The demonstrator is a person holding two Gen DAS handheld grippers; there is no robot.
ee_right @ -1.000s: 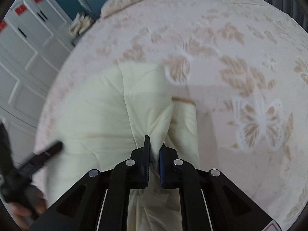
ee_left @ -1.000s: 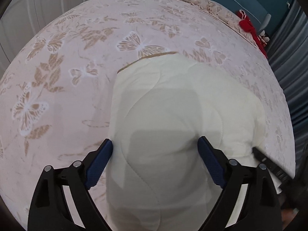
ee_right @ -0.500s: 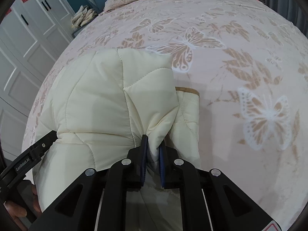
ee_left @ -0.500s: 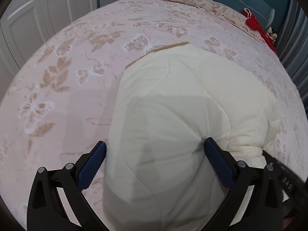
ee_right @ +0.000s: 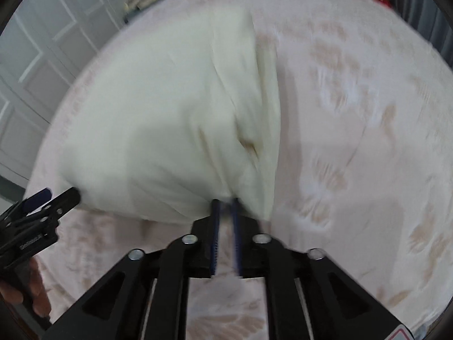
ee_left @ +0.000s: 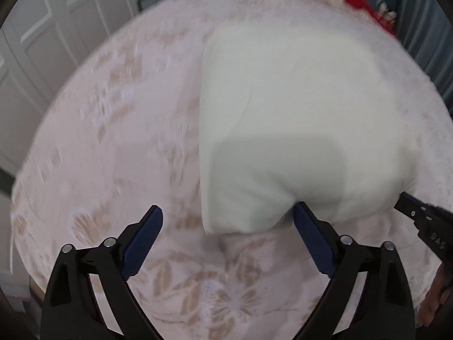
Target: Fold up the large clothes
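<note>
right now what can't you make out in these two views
- Cream padded garment: stitching and edges smeared by motion blur in both wrist views.
- Right gripper: its pads meet the garment's near edge, but blur hides whether cloth is pinched there.
- Left gripper: jaws wide and closing; the far pad's contact with the garment is unclear.
- Red item: blurred and cut off at the frame's rim.
- Bedspread: print smeared.
</note>
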